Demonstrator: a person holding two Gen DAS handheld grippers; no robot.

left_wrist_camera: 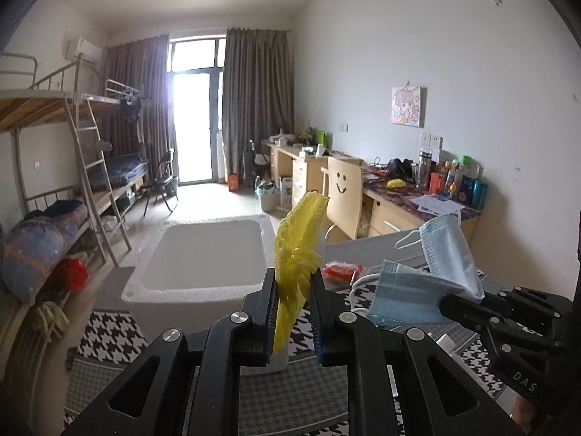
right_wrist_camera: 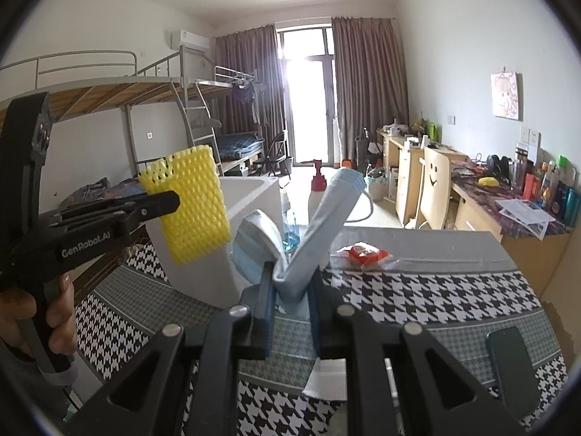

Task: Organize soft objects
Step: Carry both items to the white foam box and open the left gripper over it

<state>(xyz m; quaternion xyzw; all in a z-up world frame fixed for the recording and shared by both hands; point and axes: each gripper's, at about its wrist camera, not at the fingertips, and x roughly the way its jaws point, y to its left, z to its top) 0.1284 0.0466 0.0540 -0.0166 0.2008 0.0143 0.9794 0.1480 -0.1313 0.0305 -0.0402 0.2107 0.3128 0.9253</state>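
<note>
My left gripper [left_wrist_camera: 292, 290] is shut on a yellow foam net sleeve [left_wrist_camera: 297, 243], held upright above the table; the sleeve also shows in the right wrist view [right_wrist_camera: 198, 203], pinched by the left gripper [right_wrist_camera: 174, 196]. My right gripper [right_wrist_camera: 290, 287] is shut on a folded light blue face mask [right_wrist_camera: 319, 225]; the mask also shows in the left wrist view [left_wrist_camera: 435, 276], held at the right by the right gripper [left_wrist_camera: 450, 301]. A white foam box [left_wrist_camera: 199, 254] stands just beyond both grippers; it also shows in the right wrist view [right_wrist_camera: 247, 196].
The table has a black-and-white houndstooth cloth [right_wrist_camera: 417, 298]. On it lie a red snack packet [right_wrist_camera: 366, 254], a blue spray bottle [right_wrist_camera: 290, 229], a white bottle with a red cap [right_wrist_camera: 317, 189] and a dark phone [right_wrist_camera: 512, 370]. Desks and a chair [right_wrist_camera: 432, 189] stand at the right, bunk beds [left_wrist_camera: 72, 145] at the left.
</note>
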